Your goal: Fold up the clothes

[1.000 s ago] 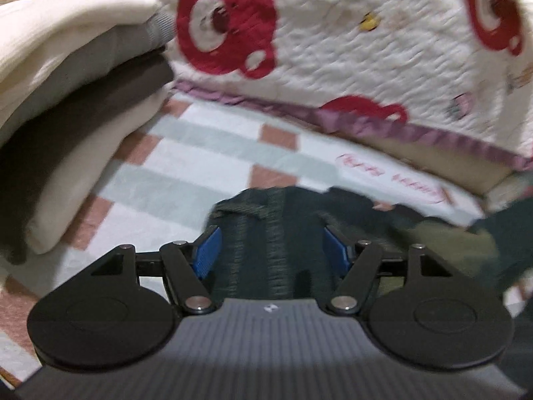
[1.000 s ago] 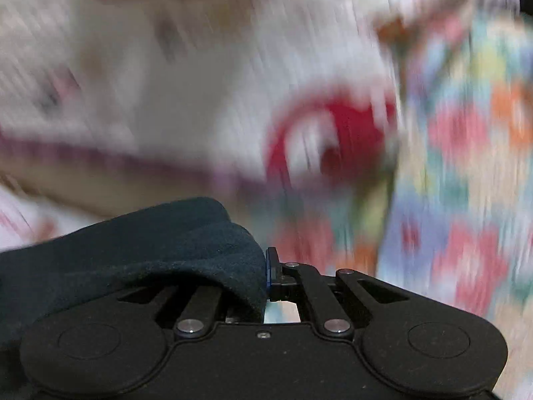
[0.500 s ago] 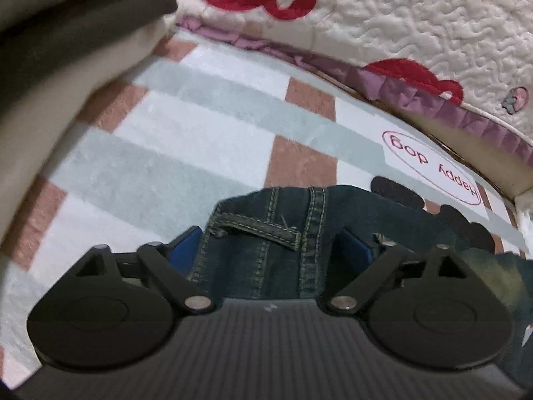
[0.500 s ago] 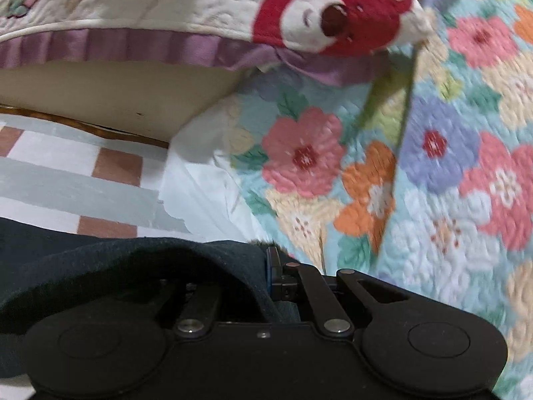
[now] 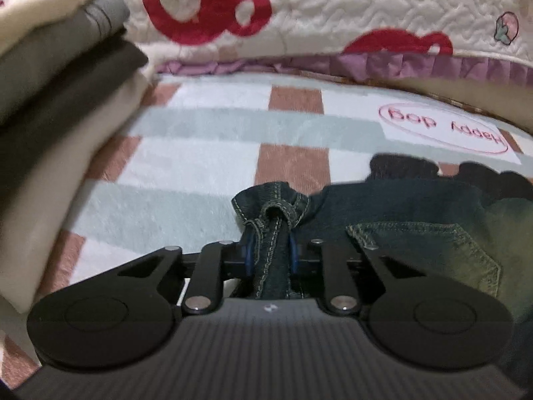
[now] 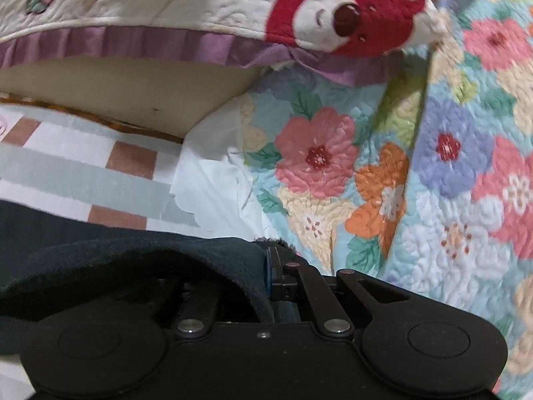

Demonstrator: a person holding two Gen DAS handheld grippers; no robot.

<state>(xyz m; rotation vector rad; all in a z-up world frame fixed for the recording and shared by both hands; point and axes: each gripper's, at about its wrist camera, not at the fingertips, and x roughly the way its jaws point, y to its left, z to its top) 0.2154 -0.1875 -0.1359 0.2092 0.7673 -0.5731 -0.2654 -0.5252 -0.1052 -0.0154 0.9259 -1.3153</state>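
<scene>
Left wrist view gave us the clearest read: the left claw (image 5: 270, 255) was closing, its blue pads already pinched on a bunched bit of the jeans (image 5: 416, 210), a stitched belt-loop section at the waistband edge. Rest of the jeans lay spread on the checked blanket (image 5: 200, 163), off to the right of the claw, w/ a back pocket (image 5: 429, 253) facing up.

Right wrist view: the right claw (image 6: 268, 271) was fully closed, and dark cloth was draped over its left finger and pinched at the jaw line. We judged that cloth to be the same jeans (image 6: 133, 253), prob. the other end of the waistband, but couldn't confirm from that view alone.

Progress, as we judged it: early on this garment. Both ends gripped, no fold made yet; the jeans still looked loose and rumpled, not flattened. A stack of folded clothes (image 5: 56, 106) sat at the left, so some items seemed done. Left to do: lift, straighten, fold legs over, add to the stack.

Orientation: waistband ran roughly left-right between the two claws, nearest the cameras. Long axis (waist to hem) we couldn't trace, since the legs weren't clearly in either view. The bear quilt (image 5: 366, 16) and floral quilt (image 6: 433, 166) bordered the far side.
</scene>
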